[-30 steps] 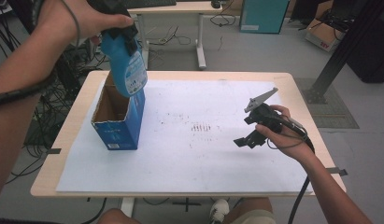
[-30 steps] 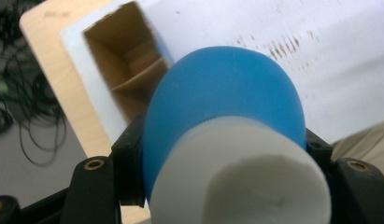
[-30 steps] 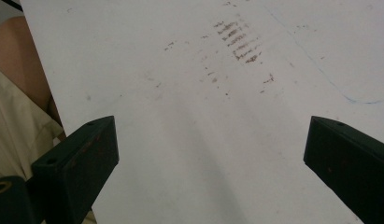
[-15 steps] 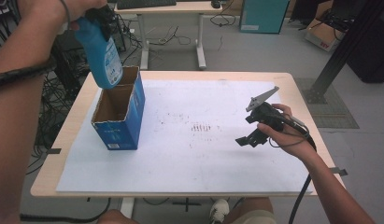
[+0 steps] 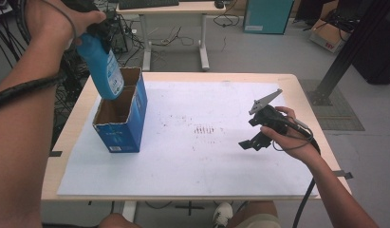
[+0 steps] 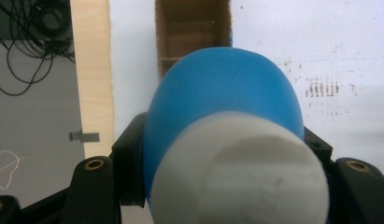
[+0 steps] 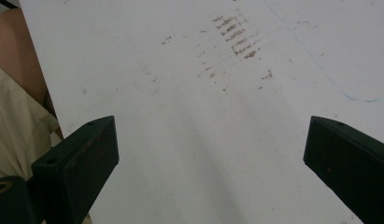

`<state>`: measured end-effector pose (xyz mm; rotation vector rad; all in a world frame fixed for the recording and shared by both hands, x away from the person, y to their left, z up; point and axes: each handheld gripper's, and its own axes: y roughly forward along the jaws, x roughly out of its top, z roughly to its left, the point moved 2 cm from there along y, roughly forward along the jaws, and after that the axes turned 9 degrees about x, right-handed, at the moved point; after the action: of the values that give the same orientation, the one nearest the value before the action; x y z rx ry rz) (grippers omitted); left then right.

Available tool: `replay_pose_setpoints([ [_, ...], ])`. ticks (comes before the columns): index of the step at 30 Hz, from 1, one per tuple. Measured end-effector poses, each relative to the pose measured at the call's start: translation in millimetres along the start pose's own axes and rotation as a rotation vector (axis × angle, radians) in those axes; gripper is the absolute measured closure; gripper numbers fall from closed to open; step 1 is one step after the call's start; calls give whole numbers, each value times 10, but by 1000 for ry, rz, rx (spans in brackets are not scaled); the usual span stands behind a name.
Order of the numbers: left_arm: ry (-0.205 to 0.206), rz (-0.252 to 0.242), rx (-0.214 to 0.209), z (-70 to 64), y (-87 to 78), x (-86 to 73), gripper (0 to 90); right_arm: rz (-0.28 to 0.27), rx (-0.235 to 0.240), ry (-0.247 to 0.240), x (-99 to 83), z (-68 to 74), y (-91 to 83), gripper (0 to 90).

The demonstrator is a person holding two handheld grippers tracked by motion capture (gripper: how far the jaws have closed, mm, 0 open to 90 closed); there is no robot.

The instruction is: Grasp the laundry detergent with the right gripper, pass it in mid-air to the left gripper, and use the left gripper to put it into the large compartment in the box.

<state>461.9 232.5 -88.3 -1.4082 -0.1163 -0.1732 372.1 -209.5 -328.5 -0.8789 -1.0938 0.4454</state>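
Observation:
A blue bottle (image 5: 105, 71) with a white cap (image 6: 241, 172) hangs tilted at the back left, its base dipping into the open top of a blue cardboard box (image 5: 121, 128). My left gripper (image 5: 98, 33) is shut on the bottle's upper end. In the left gripper view the black jaws press both sides of the bottle (image 6: 222, 93), and the box opening (image 6: 192, 32) lies beyond it. My right gripper (image 5: 253, 133) is held low over the white sheet (image 5: 192, 156) at the right, open. Its jaws stand wide apart around nothing (image 7: 213, 154).
The white sheet covers most of the wooden table (image 5: 306, 118) and bears brown smudges (image 5: 204, 129) at its middle. Cables and a desk (image 5: 173, 9) lie on the floor behind. A person's knees sit under the front edge.
The left gripper swung the bottle up and to the left, then brought it back down into the box opening. The right gripper has stayed in place.

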Motion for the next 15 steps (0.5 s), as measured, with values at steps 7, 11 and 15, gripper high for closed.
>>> replay_pose_setpoints([
  [7, 1, 16, -6, 45, 179, -42, 375, 0, -4, -5, 1, 13, 11, 32],
  [11, -3, 20, -13, 35, 269, -50, 375, 1, -5, -8, 6, 11, 21, 32],
  [15, -5, 17, -22, 26, 359, -49, 375, -3, -7, -7, 11, 12, 41, 32],
])
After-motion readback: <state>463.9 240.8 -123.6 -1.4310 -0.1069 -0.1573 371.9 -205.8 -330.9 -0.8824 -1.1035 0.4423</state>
